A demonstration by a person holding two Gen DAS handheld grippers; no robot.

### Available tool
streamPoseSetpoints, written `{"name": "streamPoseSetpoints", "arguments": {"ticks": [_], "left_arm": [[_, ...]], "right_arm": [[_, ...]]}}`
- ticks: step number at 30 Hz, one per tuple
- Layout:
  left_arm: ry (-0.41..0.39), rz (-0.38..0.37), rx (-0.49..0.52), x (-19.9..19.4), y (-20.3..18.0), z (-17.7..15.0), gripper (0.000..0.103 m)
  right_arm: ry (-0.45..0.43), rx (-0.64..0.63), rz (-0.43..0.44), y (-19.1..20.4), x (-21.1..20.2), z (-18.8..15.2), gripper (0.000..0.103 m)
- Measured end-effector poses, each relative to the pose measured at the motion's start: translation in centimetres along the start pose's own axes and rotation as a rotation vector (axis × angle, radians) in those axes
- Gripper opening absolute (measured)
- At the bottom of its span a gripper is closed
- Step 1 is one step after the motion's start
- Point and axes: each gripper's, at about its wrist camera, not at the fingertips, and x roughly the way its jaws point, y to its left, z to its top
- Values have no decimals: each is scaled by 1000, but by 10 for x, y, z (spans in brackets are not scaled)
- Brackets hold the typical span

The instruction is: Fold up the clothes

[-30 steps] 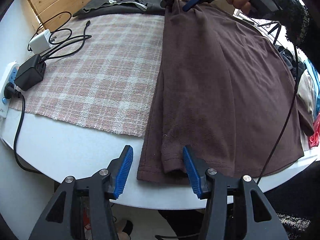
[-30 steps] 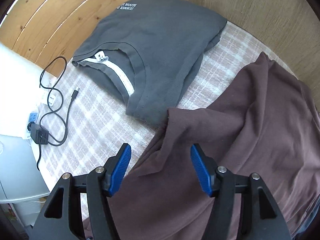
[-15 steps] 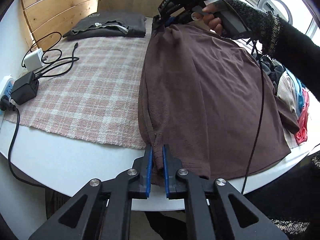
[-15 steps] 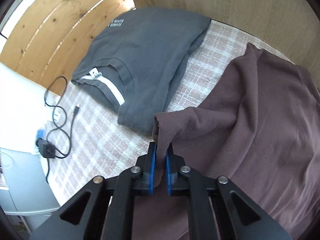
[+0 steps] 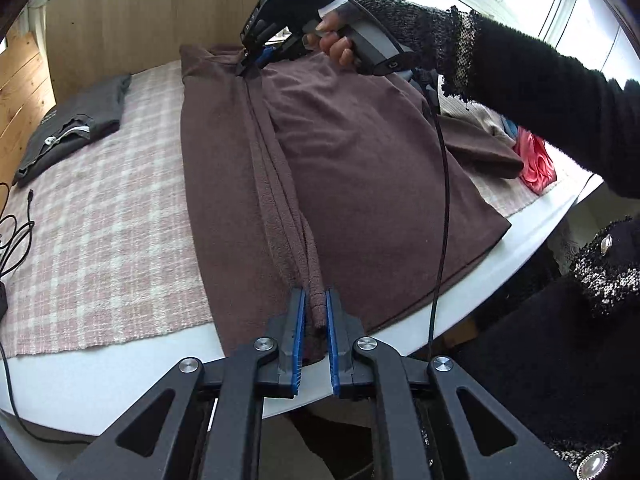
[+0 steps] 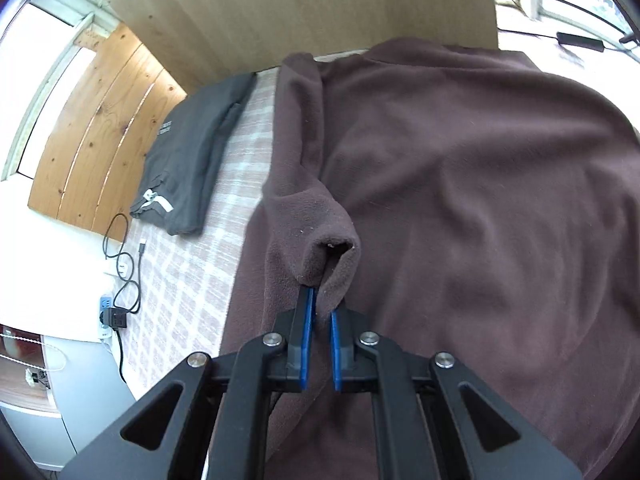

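Observation:
A brown fleece garment (image 5: 360,152) lies spread over a pink plaid cloth (image 5: 100,220) on the white table (image 5: 120,380). My left gripper (image 5: 315,300) pinches the garment's near left edge, lifted into a ridge; its jaws are opening slightly with the cloth still pressed between the blue pads. At the far end, my right gripper (image 5: 250,62), held by a hand in a dark sleeve (image 5: 540,92), grips the same edge. In the right wrist view the right gripper (image 6: 320,300) is shut on a bunched fold of the brown garment (image 6: 480,200), raised off the plaid cloth (image 6: 192,272).
A folded dark grey shirt (image 5: 68,128) lies at the far left of the plaid cloth, also seen as the grey shirt (image 6: 188,160). Cables (image 5: 16,232) and a charger (image 6: 114,316) sit at the left edge. A pile of clothes (image 5: 536,160) lies at the right. A wooden wall stands behind.
Both grippers went from open to shut on the garment's left edge, then lifted it and carried it rightwards over the garment, so a fold line now runs between them.

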Motion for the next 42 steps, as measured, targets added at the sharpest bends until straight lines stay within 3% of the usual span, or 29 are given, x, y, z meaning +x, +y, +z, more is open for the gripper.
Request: {"name": "streamPoseSetpoints", "arguments": {"ticks": [4, 6, 8, 11, 13, 16, 22, 25, 28, 32, 36, 39, 40, 42], "left_arm": [[95, -66, -58, 15, 2, -8, 16], [77, -90, -83, -6, 7, -17, 21], [46, -82, -102, -33, 14, -29, 31], [19, -26, -141, -60, 33, -44, 35], [22, -6, -174, -54, 46, -45, 35], [25, 11, -217, -37, 60, -38, 33], [4, -120, -78, 9, 17, -9, 33], [-9, -230, -59, 35, -5, -1, 33], [17, -260, -69, 69, -20, 5, 33], [34, -323, -90, 64, -26, 9, 33], [-18, -206, -48, 23, -11, 9, 34], [-67, -107, -73, 2, 18, 14, 35], [-64, -79, -69, 5, 24, 17, 35], [-39, -38, -56, 15, 37, 23, 33]], "right_arm": [[60, -30, -66, -11, 22, -4, 12], [57, -14, -68, -11, 13, -6, 18], [19, -23, -79, -9, -4, -10, 32], [-44, -67, -79, 0, -35, -23, 36], [-28, -111, -68, 11, -40, -36, 45], [33, -191, -67, 27, -34, -53, 46], [61, -252, -158, 43, -3, -77, 46], [16, -206, -174, 32, -4, -65, 46], [-2, -115, -133, 14, -2, -45, 46], [3, -98, -148, 7, 9, -31, 46], [-26, -175, -259, 17, 3, -33, 43], [-152, -184, -187, 27, -27, -27, 41], [-168, -183, -161, 31, -31, -20, 35], [-179, -179, -149, 40, -28, 0, 34]]}}
